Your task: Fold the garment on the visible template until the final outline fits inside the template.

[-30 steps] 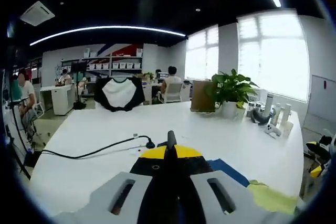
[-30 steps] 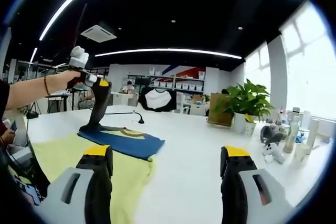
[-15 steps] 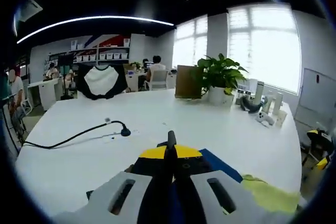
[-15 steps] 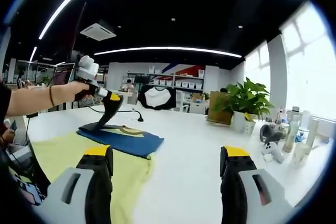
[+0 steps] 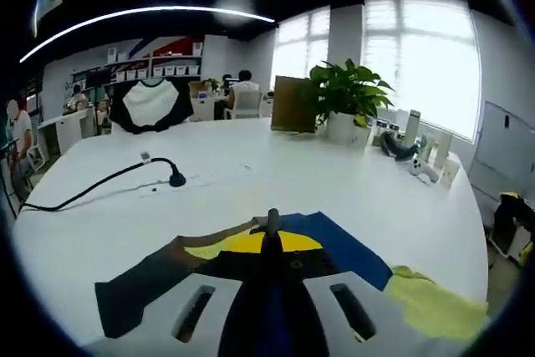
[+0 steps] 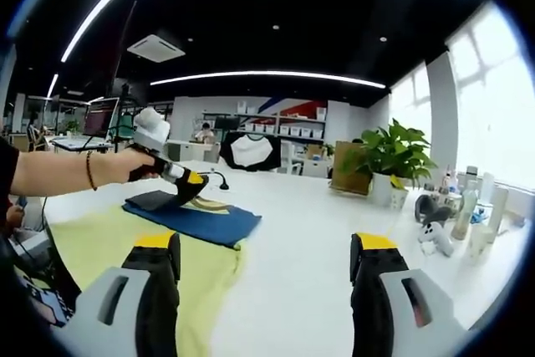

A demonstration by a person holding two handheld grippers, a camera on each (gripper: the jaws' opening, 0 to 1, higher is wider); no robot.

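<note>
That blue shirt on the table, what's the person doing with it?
A person is folding it, with a gripper in each hand. The left gripper is shut on a dark sleeve of the blue shirt, low over the white table. The shirt lies on a yellow sheet, the template to fit inside. The right gripper hangs open nearby, holding nothing. The fold isn't done yet.

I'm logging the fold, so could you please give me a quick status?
Left gripper shut on garment, low over table. Right gripper open, holding nothing. Garment lies on yellow template. Black cable beyond it, apart.
</note>
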